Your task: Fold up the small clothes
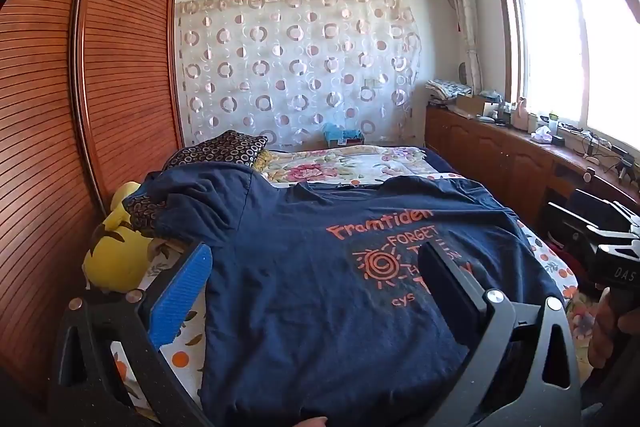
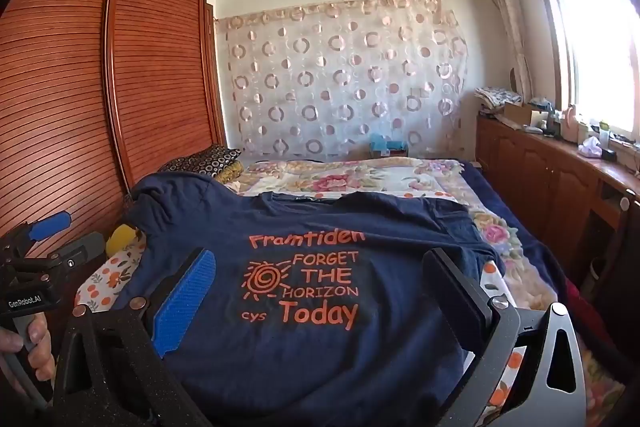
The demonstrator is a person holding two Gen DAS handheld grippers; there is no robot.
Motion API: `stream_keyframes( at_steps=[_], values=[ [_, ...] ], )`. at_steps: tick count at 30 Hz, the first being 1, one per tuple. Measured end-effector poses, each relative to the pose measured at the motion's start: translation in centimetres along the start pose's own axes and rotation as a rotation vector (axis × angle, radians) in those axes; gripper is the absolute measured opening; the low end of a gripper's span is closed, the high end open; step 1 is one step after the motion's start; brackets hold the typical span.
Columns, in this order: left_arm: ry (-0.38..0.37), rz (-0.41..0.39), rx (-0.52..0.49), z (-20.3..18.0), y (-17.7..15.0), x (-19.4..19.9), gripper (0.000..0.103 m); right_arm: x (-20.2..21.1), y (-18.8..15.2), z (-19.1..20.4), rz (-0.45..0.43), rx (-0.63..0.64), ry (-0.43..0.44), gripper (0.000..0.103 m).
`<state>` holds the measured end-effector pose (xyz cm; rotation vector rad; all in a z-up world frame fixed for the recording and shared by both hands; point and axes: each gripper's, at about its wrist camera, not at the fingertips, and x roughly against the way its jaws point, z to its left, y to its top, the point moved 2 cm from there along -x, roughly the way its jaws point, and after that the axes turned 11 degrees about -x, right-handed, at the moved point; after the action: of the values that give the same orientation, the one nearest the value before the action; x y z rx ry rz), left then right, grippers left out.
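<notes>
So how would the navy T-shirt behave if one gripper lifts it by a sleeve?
The navy T-shirt would likely be floppy: it drapes over bumps on the bed with soft creases. One pinch would probably drag the rest along, bunching the orange print. It looks thin, so likely light.

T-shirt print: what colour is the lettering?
Orange lettering on the navy T-shirt, clearest in the right wrist view.

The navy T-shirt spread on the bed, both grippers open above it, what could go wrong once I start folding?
1. The navy T-shirt's left sleeve is draped over the yellow plush toy and a patterned pillow, so that side may fold crooked or drag them.
2. The left gripper and right gripper are both open; a deep pinch could also catch the fruit-print sheet underneath.
</notes>
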<state>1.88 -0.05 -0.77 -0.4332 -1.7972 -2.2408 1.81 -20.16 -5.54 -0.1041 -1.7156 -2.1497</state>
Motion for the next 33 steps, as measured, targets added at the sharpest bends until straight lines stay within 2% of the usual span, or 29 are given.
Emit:
stream_keyframes(
  at_steps=[4, 33],
  values=[
    [-0.021, 0.022, 0.01, -0.03, -0.19, -0.5, 0.103, 0.06, 0.02, -0.02, -0.004, -0.005, 0.001, 0.103],
    [-0.013, 0.017, 0.013, 0.04, -0.14, -0.37, 0.103, 0.42, -0.15, -0.15, 0.0, -0.009, -0.017, 0.103]
  ],
)
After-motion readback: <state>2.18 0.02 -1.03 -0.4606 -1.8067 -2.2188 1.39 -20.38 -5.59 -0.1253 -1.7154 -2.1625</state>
